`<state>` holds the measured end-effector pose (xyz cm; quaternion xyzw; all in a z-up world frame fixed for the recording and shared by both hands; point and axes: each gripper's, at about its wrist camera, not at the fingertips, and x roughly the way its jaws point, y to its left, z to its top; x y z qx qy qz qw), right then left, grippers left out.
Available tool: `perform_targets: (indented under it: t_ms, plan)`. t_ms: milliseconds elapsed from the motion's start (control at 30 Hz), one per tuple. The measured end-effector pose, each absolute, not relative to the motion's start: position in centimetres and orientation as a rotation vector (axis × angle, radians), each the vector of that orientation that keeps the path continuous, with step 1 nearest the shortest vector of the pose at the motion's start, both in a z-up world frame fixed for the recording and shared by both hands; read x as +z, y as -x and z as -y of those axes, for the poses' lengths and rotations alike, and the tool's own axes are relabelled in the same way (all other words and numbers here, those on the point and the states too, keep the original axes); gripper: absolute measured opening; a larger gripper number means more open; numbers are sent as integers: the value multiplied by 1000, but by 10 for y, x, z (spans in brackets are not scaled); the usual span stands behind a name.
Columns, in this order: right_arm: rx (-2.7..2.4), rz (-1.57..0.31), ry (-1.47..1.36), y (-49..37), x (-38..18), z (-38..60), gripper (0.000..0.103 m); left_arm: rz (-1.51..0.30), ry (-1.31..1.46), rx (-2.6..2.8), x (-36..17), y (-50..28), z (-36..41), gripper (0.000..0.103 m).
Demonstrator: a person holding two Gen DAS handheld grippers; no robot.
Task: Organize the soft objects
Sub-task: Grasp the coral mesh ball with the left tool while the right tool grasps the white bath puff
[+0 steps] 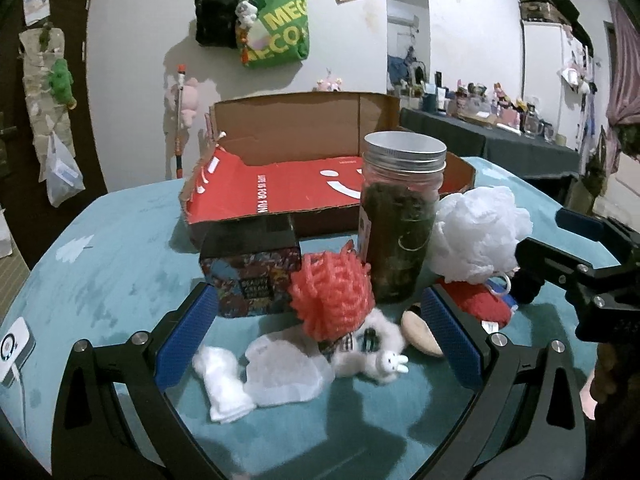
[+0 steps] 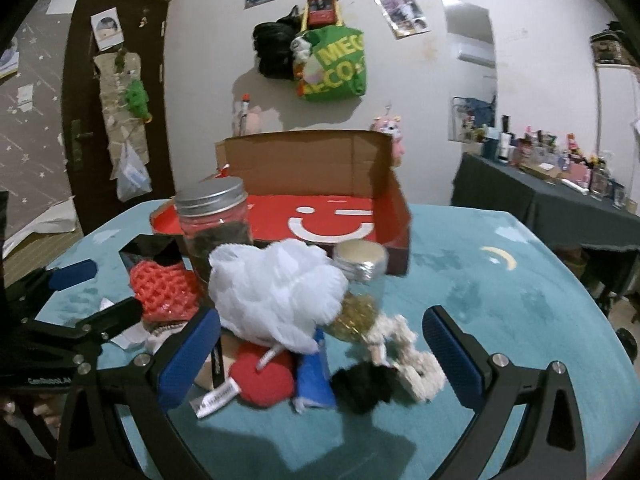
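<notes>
both my tools are spread wide, left tool (image 1: 320, 344) around the fluffy toy (image 1: 376, 346), right tool (image 2: 320, 356) around the red pouch (image 2: 262, 376).

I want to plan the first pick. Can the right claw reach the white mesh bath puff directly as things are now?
Probably yes. The right claw is open and the white mesh puff sits on top of the pile straight ahead, with nothing covering it; only the glass jars stand close behind.

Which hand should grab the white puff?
Probably the right. Its tool is open with the puff just ahead between its fingers; the left tool faces the pink pom-pom.
</notes>
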<state>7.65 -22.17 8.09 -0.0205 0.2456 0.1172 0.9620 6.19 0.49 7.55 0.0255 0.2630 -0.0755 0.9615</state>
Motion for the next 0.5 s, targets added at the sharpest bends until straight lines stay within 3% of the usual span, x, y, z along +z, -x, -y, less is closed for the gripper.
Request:
perform_targets:
  t_ms: [233,367,500]
  plan:
    - [295,-545,21,-101,79,220,103,-568,-56,-181,76,-81,-4,103]
    - [338,-574,-3,-110,76,220,101,-585,-87,-200,73,-89,2,96]
    - [376,-593,-14,-114,73,219,86,-599,-101,-209,68,-94,6,72]
